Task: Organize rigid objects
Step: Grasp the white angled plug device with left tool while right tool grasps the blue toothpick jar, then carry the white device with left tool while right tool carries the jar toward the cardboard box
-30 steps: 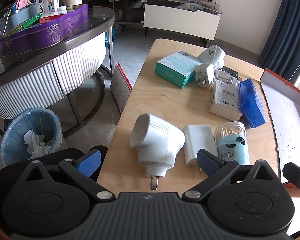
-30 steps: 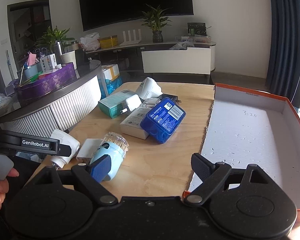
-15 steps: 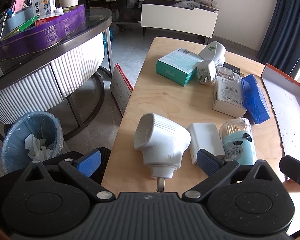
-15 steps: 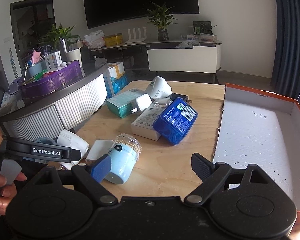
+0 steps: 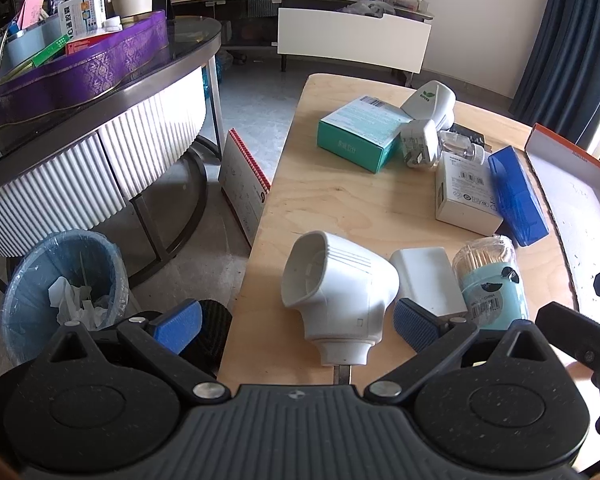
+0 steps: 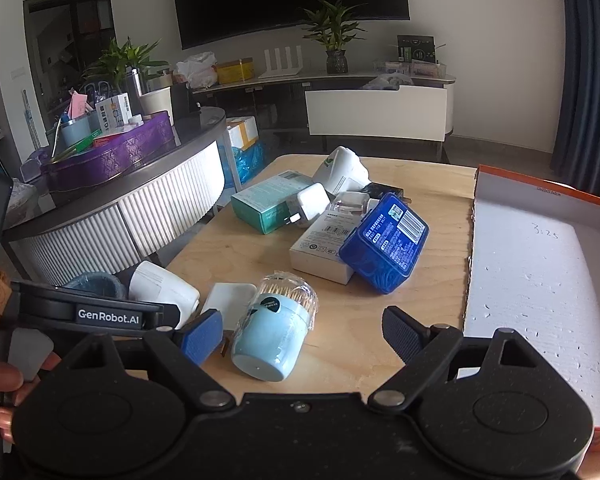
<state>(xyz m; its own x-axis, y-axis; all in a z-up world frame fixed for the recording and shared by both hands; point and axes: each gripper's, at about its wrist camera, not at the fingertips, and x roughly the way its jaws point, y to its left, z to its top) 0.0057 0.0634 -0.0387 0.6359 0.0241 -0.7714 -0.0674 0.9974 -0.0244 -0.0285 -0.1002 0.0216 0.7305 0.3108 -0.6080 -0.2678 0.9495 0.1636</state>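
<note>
Plywood table: we see pale wood carrying a scatter of rigid items, with an orange-rimmed box lying open along its right side.
Our left gripper: we hold it with jaws spread wide, grasping nothing; the white plug-in device lies on its side between the blue pads, and we cannot tell whether either pad touches it.
Our right gripper: we hold it parted as well, clasping nothing; the toothpick jar lies tipped between its fingers, close to the left pad.
Toothpick jar details: we see a pale blue base with a clear cap, its cap end pointing away from us.
White flat adapter: we see it just beside the jar and the plug-in device, between the two.
Blue plastic case: we see it leaning on the white carton, near the box edge.
Teal carton: we see it farther back, with a small white charger propped against it.
Orange-rimmed box interior: we see a white foam floor with nothing on it.
Hand: we see fingers gripping the left tool's handle at the right camera's left edge.
</note>
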